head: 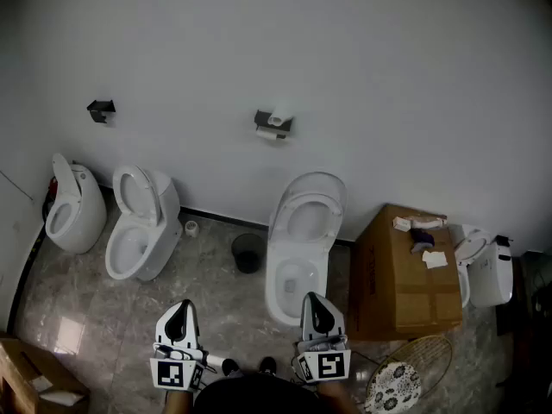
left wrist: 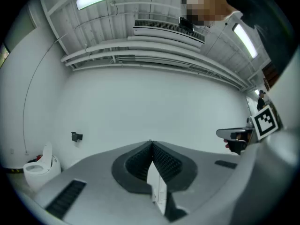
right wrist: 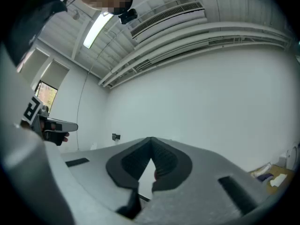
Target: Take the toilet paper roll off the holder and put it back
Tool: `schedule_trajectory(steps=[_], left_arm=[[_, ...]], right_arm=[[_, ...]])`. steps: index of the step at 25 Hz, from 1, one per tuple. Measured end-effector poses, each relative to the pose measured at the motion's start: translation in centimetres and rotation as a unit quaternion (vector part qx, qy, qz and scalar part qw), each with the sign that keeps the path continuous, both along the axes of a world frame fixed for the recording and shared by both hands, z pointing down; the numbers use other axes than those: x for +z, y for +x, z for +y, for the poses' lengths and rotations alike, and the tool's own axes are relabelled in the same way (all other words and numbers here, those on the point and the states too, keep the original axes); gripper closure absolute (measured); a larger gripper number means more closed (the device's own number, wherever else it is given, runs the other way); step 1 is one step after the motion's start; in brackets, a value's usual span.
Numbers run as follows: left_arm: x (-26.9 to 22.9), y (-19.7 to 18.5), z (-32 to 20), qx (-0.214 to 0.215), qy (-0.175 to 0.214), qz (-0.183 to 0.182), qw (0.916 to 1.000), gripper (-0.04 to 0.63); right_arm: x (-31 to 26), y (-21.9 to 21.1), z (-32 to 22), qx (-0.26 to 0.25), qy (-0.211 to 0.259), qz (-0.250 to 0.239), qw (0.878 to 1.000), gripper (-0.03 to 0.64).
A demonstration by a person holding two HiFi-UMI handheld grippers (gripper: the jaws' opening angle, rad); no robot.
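The toilet paper roll (head: 271, 133) sits on its dark holder (head: 276, 121) high on the white wall, above the middle toilet (head: 300, 247). A second dark holder (head: 101, 109) further left carries no roll. Both grippers are low near the person, far from the wall and pointing at it. The left gripper (head: 179, 309) is shut with nothing between its jaws, tips touching (left wrist: 151, 142). The right gripper (head: 316, 300) is shut and empty too (right wrist: 151, 138). A small dark holder (left wrist: 76, 136) shows on the wall in the left gripper view, and one (right wrist: 116, 136) in the right gripper view.
Two more toilets (head: 142, 222) (head: 73, 210) stand at the left along the wall, with a black bin (head: 248, 253) between them and the middle toilet. A cardboard box (head: 401, 274) with small items on top and a wire basket (head: 414, 365) are at the right.
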State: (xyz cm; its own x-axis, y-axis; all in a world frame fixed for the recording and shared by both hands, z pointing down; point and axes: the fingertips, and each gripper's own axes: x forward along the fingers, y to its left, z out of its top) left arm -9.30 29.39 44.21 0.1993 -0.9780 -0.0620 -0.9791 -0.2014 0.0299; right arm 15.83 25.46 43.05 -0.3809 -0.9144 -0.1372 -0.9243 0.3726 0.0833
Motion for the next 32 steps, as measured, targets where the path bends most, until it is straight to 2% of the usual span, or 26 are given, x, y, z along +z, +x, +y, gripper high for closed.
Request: schedule_trajectory(steps=[16, 24, 32], left_arm=[[0.2, 0.2, -0.5, 0.002, 0.003, 0.004, 1.0, 0.592], [0.6, 0.1, -0.6, 0.002, -0.008, 0.004, 1.0, 0.592], [0.6, 0.0, -0.8, 0.006, -0.005, 0.002, 1.0, 0.592]], right_arm=[[1.0, 0.1, -0.7, 0.007, -0.018, 0.01, 1.0, 0.614], [1.1, 0.3, -0.9, 0.011, -0.016, 0.004, 1.0, 0.614], [1.0, -0.3, -0.8, -0.002, -0.018, -0.003, 1.0, 0.612]])
